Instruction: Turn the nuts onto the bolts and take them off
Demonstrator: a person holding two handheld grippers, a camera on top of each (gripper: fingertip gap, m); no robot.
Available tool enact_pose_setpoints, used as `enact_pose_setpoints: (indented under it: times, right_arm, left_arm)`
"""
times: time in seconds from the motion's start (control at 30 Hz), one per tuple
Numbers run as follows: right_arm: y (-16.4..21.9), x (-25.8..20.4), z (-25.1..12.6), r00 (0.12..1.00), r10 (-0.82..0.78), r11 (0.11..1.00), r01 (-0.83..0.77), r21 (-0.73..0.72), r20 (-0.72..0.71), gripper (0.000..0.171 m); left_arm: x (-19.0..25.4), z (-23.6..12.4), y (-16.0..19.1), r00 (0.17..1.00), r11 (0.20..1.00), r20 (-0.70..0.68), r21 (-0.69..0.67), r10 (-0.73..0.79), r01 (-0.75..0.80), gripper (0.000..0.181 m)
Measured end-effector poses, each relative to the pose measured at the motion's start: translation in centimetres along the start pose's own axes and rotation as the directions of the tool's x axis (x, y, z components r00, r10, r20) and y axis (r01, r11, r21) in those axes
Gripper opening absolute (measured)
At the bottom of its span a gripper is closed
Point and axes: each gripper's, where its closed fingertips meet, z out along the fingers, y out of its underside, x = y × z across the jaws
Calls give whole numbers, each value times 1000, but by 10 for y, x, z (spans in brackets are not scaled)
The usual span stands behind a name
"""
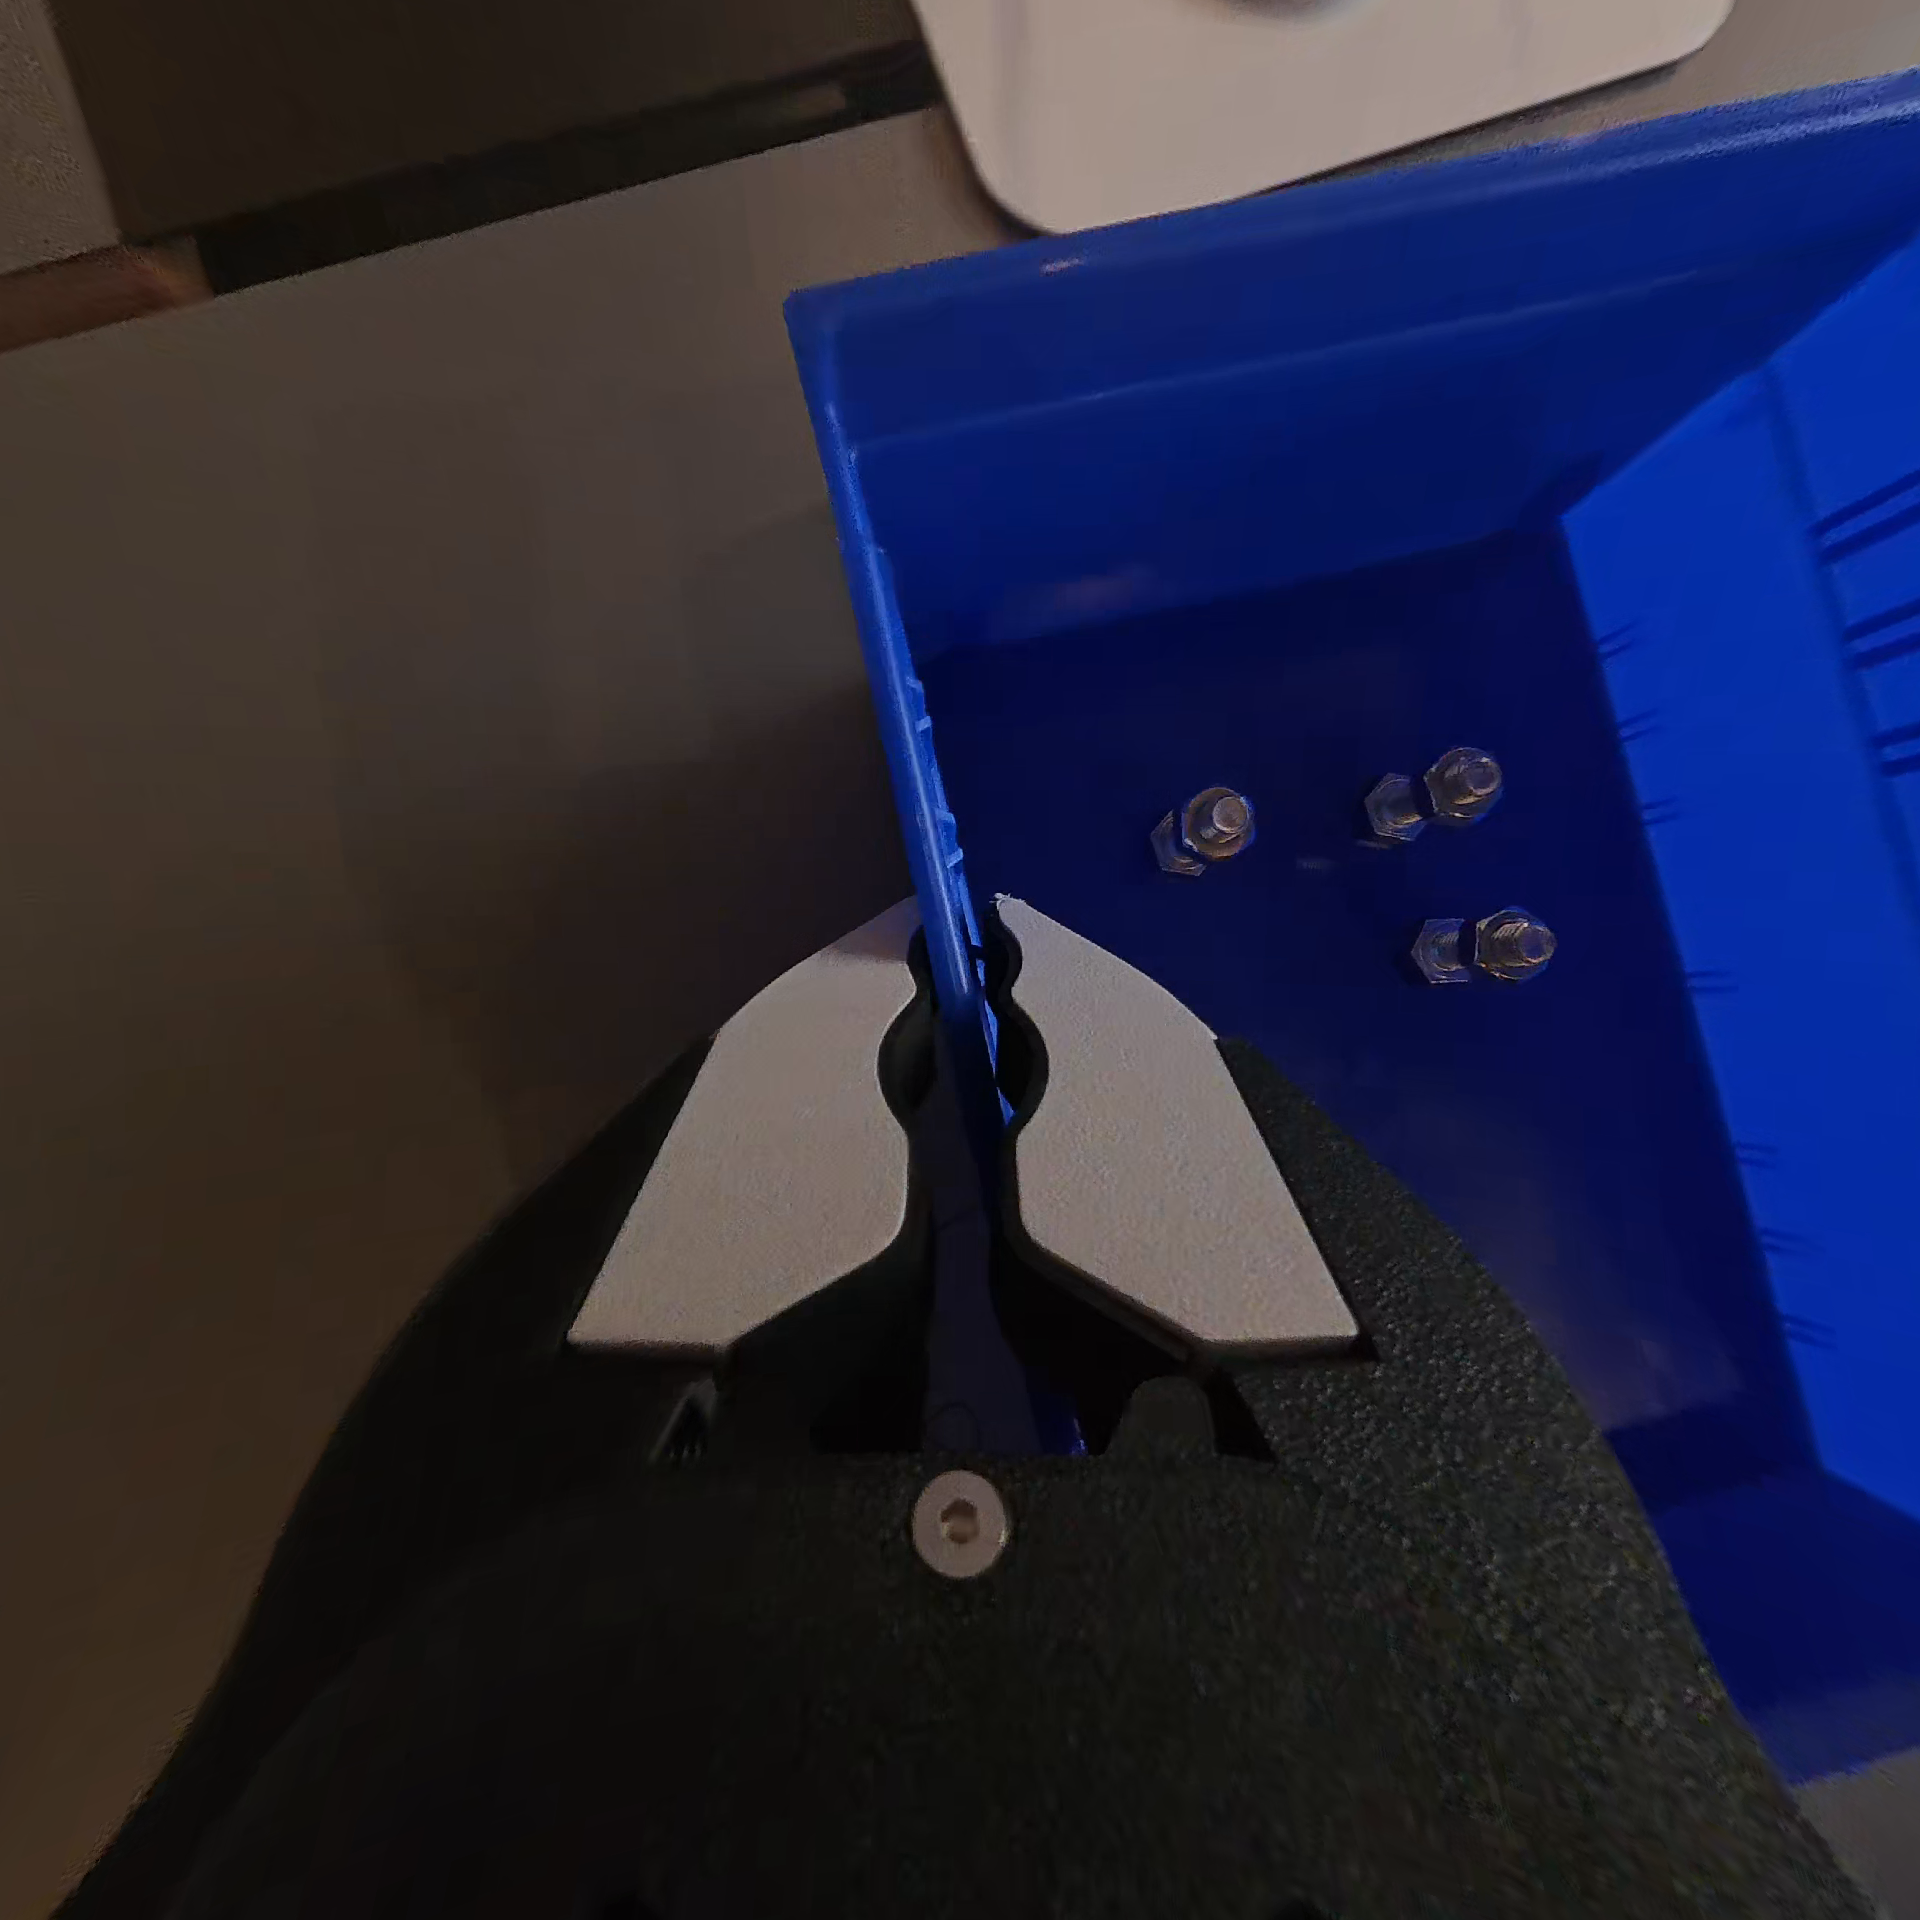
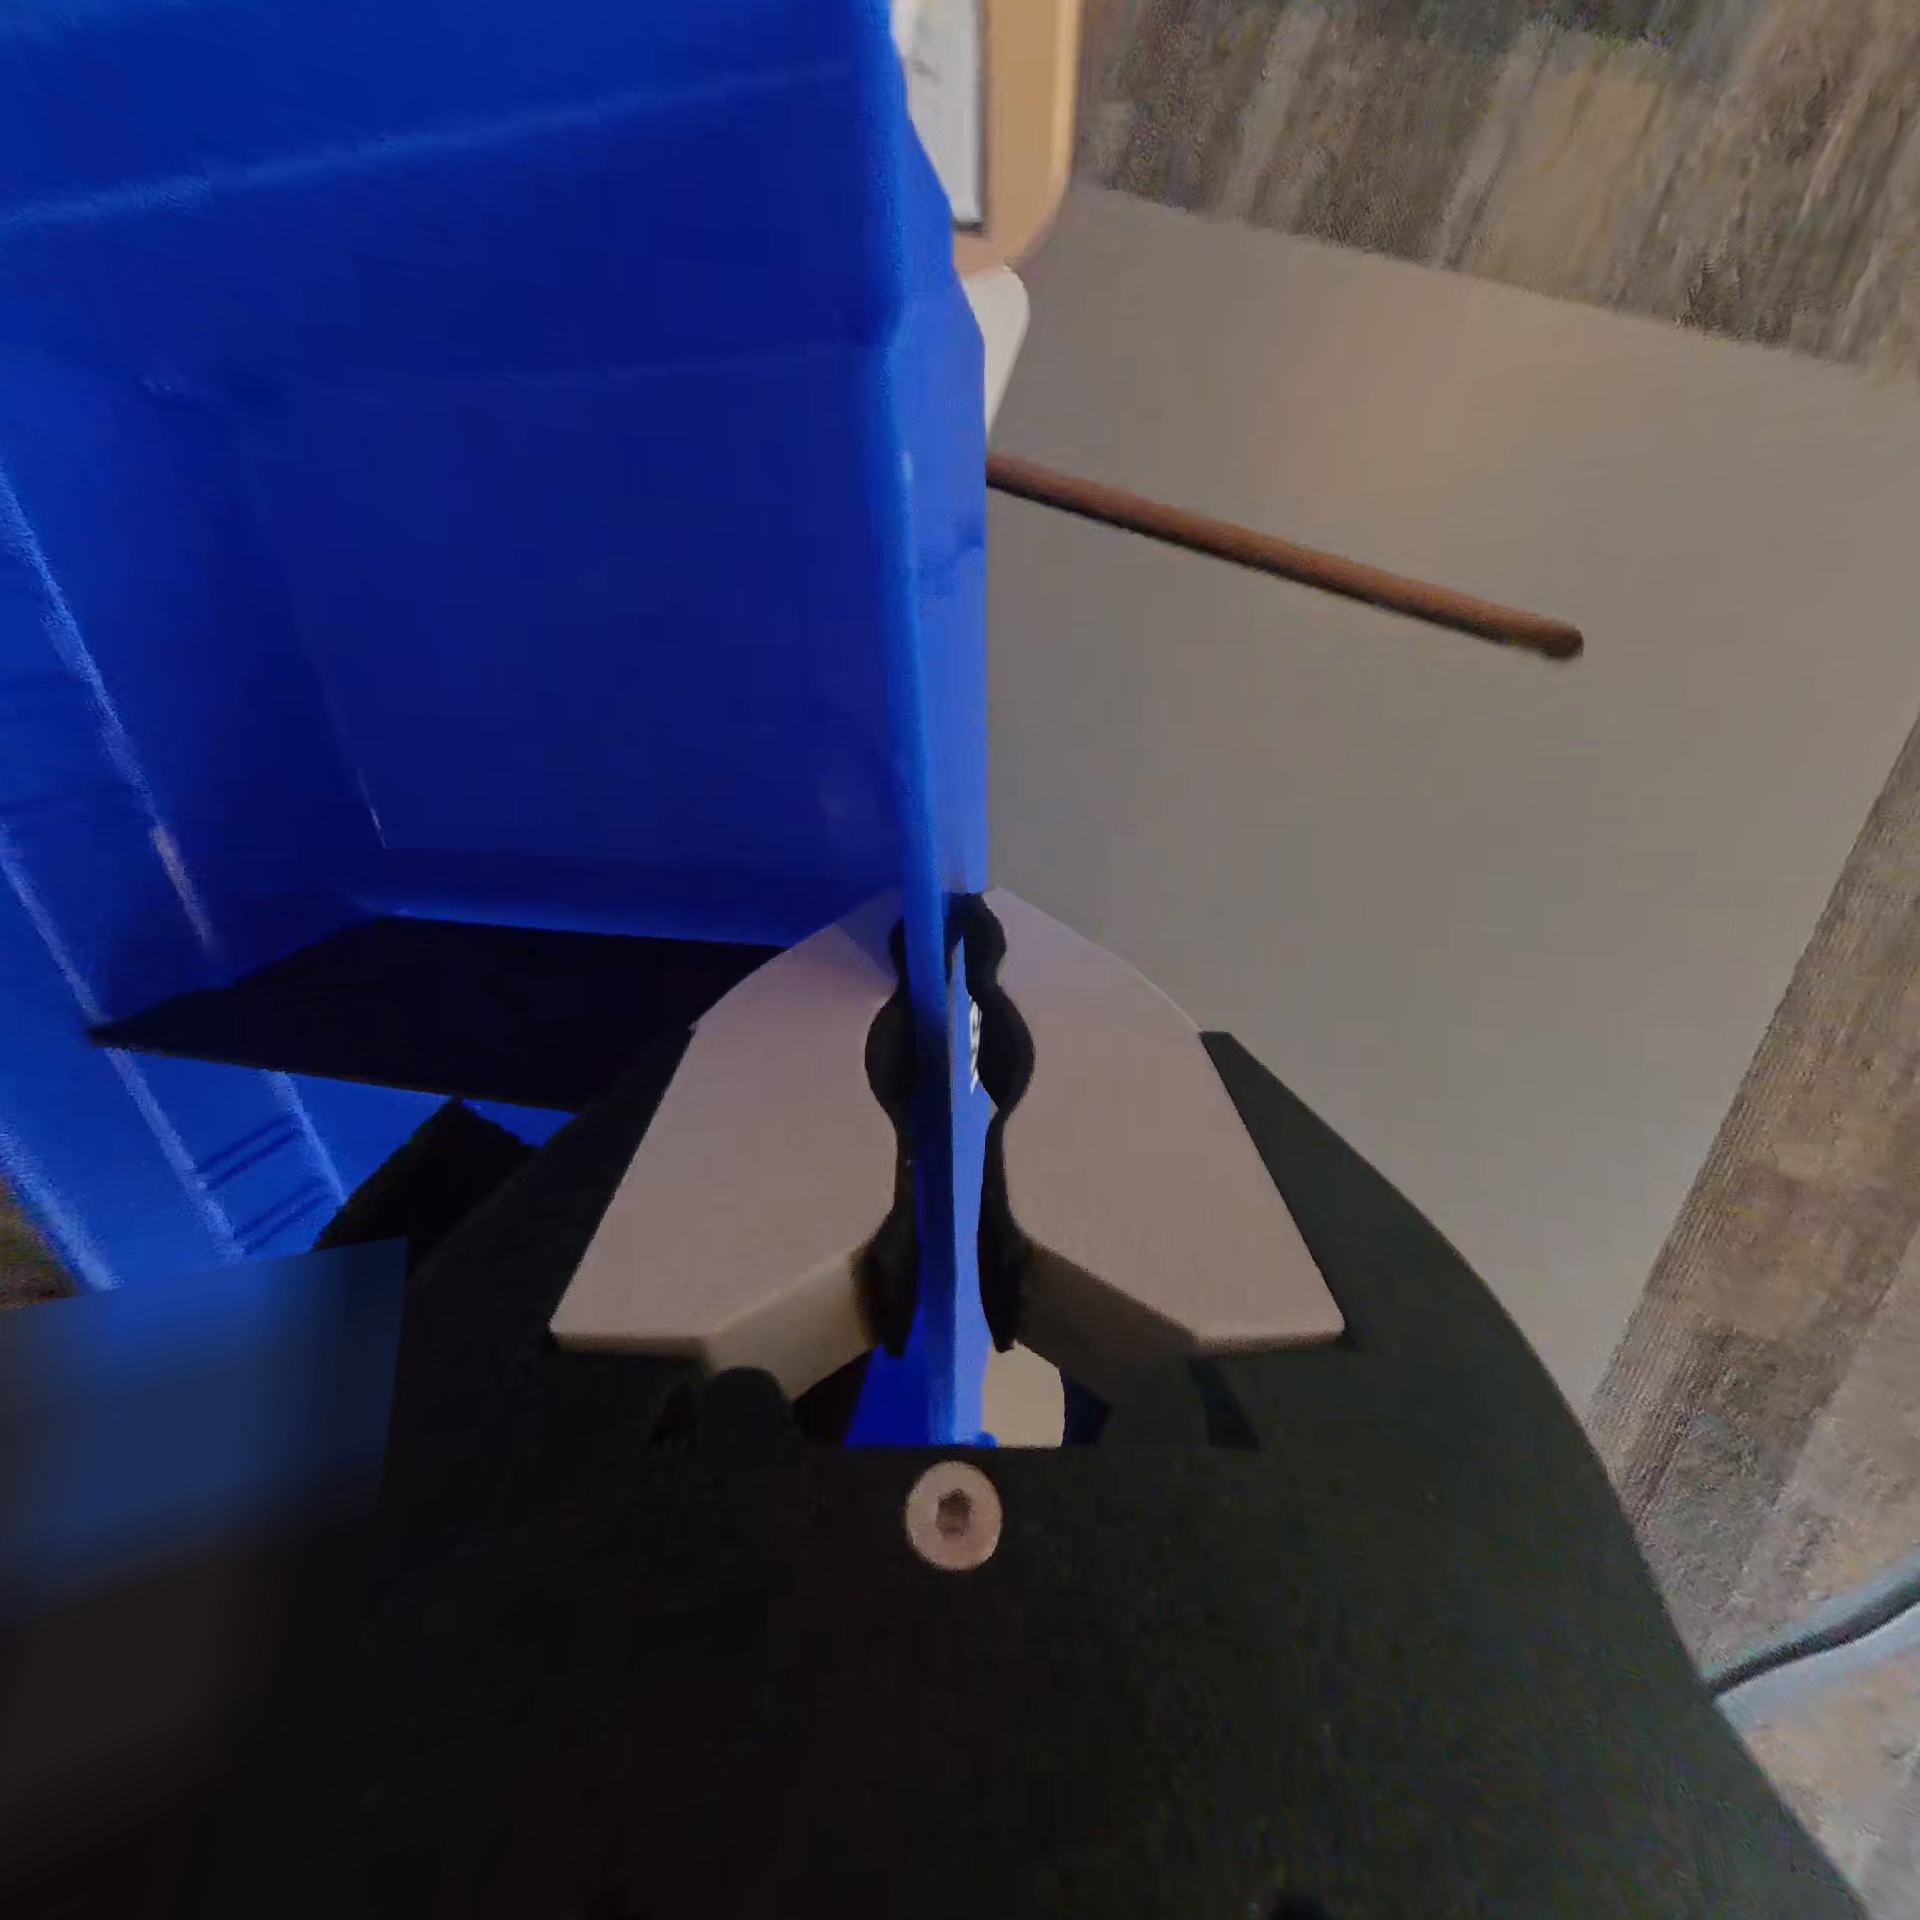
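A blue plastic bin (image 1: 1299, 468) holds three clear bolts with nuts on its floor: one at the left (image 1: 1205, 828), one at the upper right (image 1: 1439, 795), one at the lower right (image 1: 1486, 945). My left gripper (image 1: 961, 935) is shut on the bin's left wall, one finger inside and one outside. In the right wrist view my right gripper (image 2: 940, 925) is shut on the right wall of the same bin (image 2: 468, 520). The bolts are hidden in that view.
The bin sits over a grey tabletop (image 1: 416, 675). A white plate-like base (image 1: 1299, 94) lies beyond the bin. A thin brown rod (image 2: 1278, 556) sticks out past the bin's right side. Carpet (image 2: 1766, 1195) shows beyond the table edge. Some 50 cm of space lies between my two pairs of fingers.
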Motion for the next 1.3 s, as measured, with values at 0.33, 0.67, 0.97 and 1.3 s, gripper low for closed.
enact_pose_setpoints:
  times: [0.33, 0.67, 0.97, 1.3]
  right_arm:
    - [136, 108, 41, 980, 191, 979, -194, -56, -55, 9]
    - [211, 161, 96, 897, 429, 885, -441, -149, -103, 6]
    - [213, 172, 123, 917, 367, 897, -393, -202, -155, 4]
    - [231, 163, 132, 931, 310, 887, -357, -293, -193, 5]
  left_arm:
    - [-85, -32, 37, 991, 995, 88, 15, -96, 95, 7]
    - [-139, -62, 76, 983, 991, 128, 27, -130, 127, 7]
    - [-165, -75, 91, 981, 988, 125, 48, -150, 145, 7]
    - [-162, -75, 89, 979, 990, 148, 55, -139, 132, 7]
